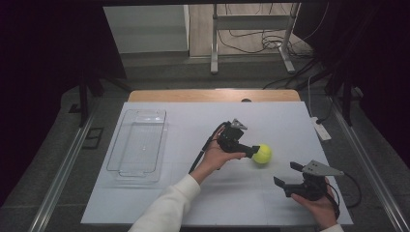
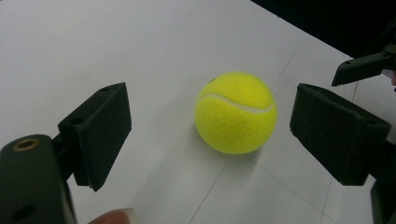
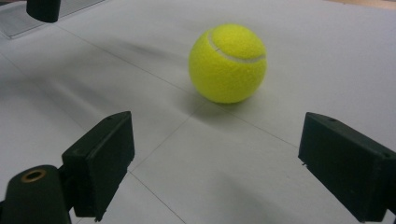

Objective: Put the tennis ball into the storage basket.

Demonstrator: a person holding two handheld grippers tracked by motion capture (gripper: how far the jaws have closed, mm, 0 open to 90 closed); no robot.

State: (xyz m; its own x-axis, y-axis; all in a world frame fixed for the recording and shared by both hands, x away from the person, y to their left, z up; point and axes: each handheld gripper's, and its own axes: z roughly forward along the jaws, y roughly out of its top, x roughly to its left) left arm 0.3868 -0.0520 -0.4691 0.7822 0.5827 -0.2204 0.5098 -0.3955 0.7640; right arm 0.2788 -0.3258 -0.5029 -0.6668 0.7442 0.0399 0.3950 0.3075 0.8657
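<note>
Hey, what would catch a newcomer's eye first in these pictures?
The bright yellow tennis ball on the white table, right of centre. The left tongs reach it with jaws open, not pressing it. A clear plastic tray lies at the left.

A tennis ball (image 1: 262,153) lies on the bench (image 1: 270,121), right of centre. A tray (image 1: 138,145) sits well apart at left. The left hand-held gripper (image 1: 253,151) is just left of the ball; the right hand-held gripper (image 1: 286,178) is nearer, to its right.
</note>
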